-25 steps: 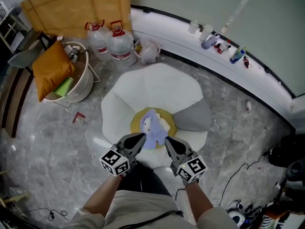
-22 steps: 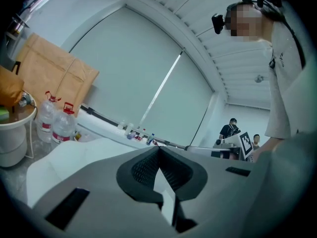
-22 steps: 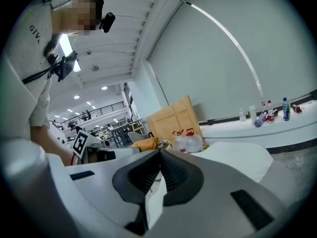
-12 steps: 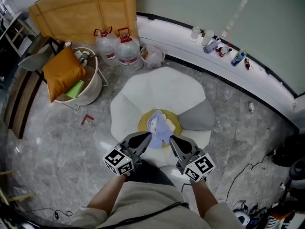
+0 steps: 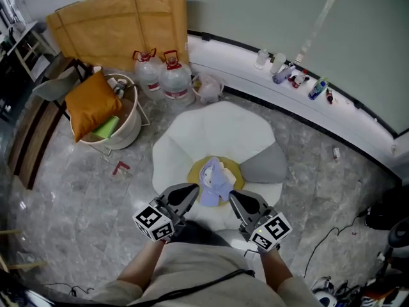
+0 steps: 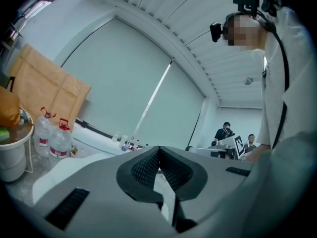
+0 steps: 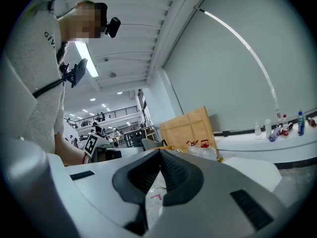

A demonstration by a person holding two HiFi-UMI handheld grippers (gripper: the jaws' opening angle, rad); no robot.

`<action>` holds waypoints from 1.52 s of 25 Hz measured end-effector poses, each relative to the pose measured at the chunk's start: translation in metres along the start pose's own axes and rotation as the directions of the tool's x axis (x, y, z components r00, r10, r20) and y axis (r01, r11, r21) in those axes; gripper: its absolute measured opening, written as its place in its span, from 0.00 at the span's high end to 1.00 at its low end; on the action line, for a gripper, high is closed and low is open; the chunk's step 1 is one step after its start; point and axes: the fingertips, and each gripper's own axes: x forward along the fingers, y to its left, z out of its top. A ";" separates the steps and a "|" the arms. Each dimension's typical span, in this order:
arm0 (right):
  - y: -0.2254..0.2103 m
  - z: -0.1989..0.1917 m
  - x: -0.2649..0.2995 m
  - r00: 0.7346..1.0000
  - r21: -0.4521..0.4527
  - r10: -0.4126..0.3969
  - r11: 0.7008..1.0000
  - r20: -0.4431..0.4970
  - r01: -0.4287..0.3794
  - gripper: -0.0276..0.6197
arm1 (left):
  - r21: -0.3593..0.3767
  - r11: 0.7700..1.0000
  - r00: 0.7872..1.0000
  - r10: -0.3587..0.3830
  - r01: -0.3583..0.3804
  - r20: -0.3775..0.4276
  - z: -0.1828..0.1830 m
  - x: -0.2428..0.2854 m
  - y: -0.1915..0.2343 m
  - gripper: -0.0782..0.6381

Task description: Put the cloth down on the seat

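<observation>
Lilac cloth (image 5: 214, 183) lies crumpled in the middle of the white petal-shaped seat (image 5: 217, 123). Left gripper (image 5: 190, 190) and right gripper (image 5: 236, 197) hover over the seat's near edge, both pinched closed with nothing in them.

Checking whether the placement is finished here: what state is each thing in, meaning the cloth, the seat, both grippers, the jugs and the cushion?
cloth: lying crumpled on the seat, free of both grippers.
seat: yellow pad, partly covered by the cloth.
left gripper: jaws together, empty.
right gripper: jaws together, empty.
water jugs: upright, red caps on.
orange cushion: propped in the white tub.
</observation>
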 end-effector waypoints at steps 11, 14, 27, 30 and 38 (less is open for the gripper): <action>0.017 0.024 -0.025 0.998 -0.008 0.033 0.999 0.055 -0.033 0.93 | 0.050 0.998 0.999 -0.032 0.030 0.034 0.021 -0.014 -0.029 0.87; 0.016 0.023 -0.027 0.997 0.060 0.038 0.997 0.062 -0.042 0.93 | 0.064 0.997 0.999 -0.039 0.037 0.031 0.021 -0.014 -0.034 0.87; 0.018 0.008 -0.029 0.996 0.172 0.036 0.984 0.084 -0.050 0.93 | 0.076 0.996 0.998 -0.054 0.052 0.028 0.019 -0.013 -0.031 0.87; 0.019 0.005 -0.027 0.996 0.184 0.035 0.982 0.084 -0.050 0.93 | 0.066 0.997 0.998 -0.049 0.047 0.025 0.017 -0.014 -0.026 0.87; 0.016 0.002 -0.020 0.996 0.191 0.035 0.980 0.082 -0.050 0.93 | 0.041 0.998 0.999 -0.046 0.045 0.011 0.019 -0.009 -0.019 0.87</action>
